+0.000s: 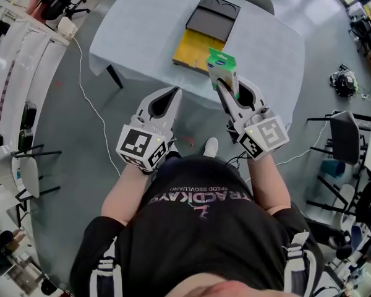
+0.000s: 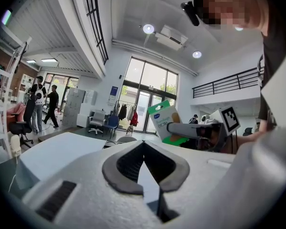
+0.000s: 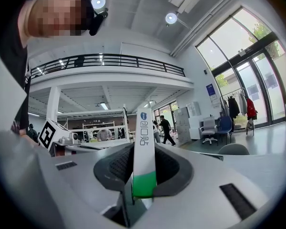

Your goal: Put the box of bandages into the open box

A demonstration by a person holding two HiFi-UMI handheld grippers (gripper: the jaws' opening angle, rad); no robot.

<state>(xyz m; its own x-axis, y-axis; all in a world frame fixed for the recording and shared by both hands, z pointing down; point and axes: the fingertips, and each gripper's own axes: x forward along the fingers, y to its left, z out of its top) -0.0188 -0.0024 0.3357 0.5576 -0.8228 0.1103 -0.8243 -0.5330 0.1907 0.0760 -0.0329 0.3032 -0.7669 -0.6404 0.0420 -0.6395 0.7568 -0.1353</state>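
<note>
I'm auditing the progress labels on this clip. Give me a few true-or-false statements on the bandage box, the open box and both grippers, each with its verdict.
1. The right gripper is clamped on the bandage box. True.
2. The bandage box already lies inside the open box. False: it is held in the air, on the near side of the open box.
3. The left gripper holds nothing. True.
4. The open box stands on the floor. False: it sits on the table.
</note>
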